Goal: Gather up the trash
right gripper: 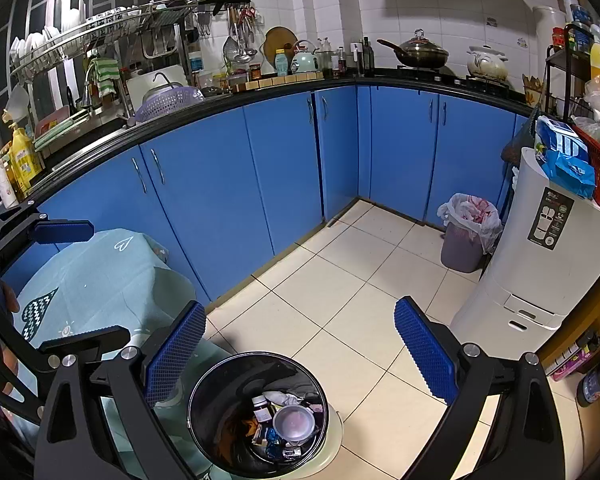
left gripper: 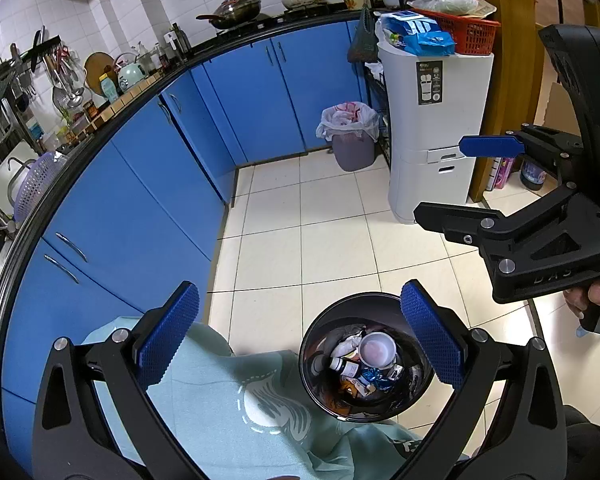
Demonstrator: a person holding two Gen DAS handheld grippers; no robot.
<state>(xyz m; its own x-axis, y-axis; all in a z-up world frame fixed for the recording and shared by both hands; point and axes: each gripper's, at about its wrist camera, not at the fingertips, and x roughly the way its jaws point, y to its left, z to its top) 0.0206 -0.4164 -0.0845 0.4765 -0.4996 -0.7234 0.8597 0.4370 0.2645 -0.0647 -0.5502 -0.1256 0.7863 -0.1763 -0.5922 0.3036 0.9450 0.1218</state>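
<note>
Trash point(left gripper: 366, 364) is piled in the black bin point(left gripper: 324, 320), sitting beside a stool or small table draped in pale green cloth point(left gripper: 220, 392). Left to right: left tool point(left gripper: 300, 340) hangs over the cloth and bin, fingers wide apart, holding nothing; right tool point(right gripper: 300, 354) is the same, spread and empty. The load looks light — cup point(right gripper: 294, 424), small bottle point(left gripper: 346, 367), crinkly wrappers. The bin's probably stiff and slick, so I'd pinch its rim.

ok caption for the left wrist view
Open left gripper above a black bin of trash, right gripper open alongside.
</note>
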